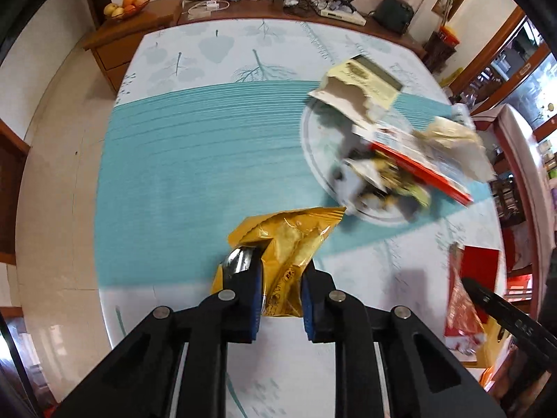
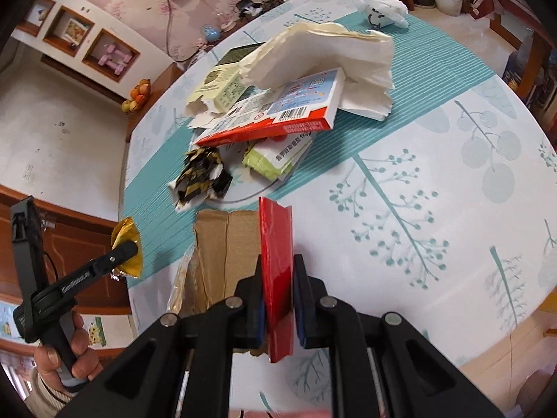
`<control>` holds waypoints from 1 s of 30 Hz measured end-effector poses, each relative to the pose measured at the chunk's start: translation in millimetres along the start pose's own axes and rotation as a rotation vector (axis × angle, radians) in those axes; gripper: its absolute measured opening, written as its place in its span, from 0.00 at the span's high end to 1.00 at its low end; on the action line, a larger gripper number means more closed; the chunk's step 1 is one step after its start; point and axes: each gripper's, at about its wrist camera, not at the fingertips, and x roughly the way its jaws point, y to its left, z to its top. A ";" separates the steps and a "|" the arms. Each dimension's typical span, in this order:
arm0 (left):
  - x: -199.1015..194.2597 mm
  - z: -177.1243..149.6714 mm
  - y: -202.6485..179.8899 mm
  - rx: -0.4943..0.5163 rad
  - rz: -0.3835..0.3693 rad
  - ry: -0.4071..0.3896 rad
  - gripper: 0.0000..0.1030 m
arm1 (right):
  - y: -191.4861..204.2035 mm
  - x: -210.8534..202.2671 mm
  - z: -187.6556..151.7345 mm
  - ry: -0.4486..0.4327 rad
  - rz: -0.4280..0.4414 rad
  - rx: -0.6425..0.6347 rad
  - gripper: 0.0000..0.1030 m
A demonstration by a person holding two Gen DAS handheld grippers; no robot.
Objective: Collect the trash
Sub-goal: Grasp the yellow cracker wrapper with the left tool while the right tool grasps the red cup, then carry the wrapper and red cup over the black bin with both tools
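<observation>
The trash sits heaped on a round white plate (image 2: pixel 243 198) that rests on the teal striped band of the tablecloth (image 2: pixel 400 209), toward the far right part of the table as my left camera sees it. In the pile I can make out a red and white flat box (image 2: pixel 278 118) lying tilted across the top, a wad of crumpled white paper (image 2: pixel 334 59) leaning on its far end, a torn pale yellow carton (image 2: pixel 216 94) behind it, a pale green packet (image 2: pixel 278 160) under the box, and a black and yellow wrapper (image 2: pixel 202 177) at the plate's near left rim. In my left gripper (image 1: pixel 280 289) I hold a gold foil wrapper (image 1: pixel 289 240); the 2 blue-padded fingers (image 1: pixel 256 296) are closed most of the way and pinch its lower end, so that the crinkled top stands up over the teal band, just short of the plate's near rim. My right gripper (image 2: pixel 278 285) is clamped on a glossy red card piece (image 2: pixel 276 261), held edge-on and upright between the pads, with a brown cardboard flap (image 2: pixel 222 244) spreading out to its left, apparently part of the same piece. It hangs above the near side of the table, close to the plate's near rim. From the right camera my left hand (image 2: pixel 66 355) shows on its handle beyond the table's left edge. A crumpled white plastic bag (image 2: pixel 383 8) lies apart near the far edge. A bowl of fruit (image 1: pixel 127 6) stands on the wooden sideboard (image 1: pixel 115 45) beyond the table.
</observation>
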 end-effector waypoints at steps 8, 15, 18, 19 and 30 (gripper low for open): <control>-77.1 -69.2 -55.9 0.001 -0.030 -0.118 0.84 | -22.6 -55.8 -30.3 -0.017 0.072 -0.095 0.88; -116.0 -144.9 -120.4 -0.041 -0.042 -0.198 0.84 | -58.8 -102.1 -68.9 -0.002 0.116 -0.214 0.88; -117.7 -181.9 -149.4 -0.061 -0.044 -0.193 0.84 | -82.2 -119.8 -91.3 0.016 0.119 -0.248 0.88; -117.7 -193.5 -157.9 -0.063 -0.042 -0.190 0.84 | -90.4 -124.1 -98.2 0.023 0.115 -0.256 0.88; -101.2 -307.0 -217.2 -0.054 -0.008 -0.031 0.84 | -166.2 -126.5 -172.8 0.139 0.116 -0.170 0.88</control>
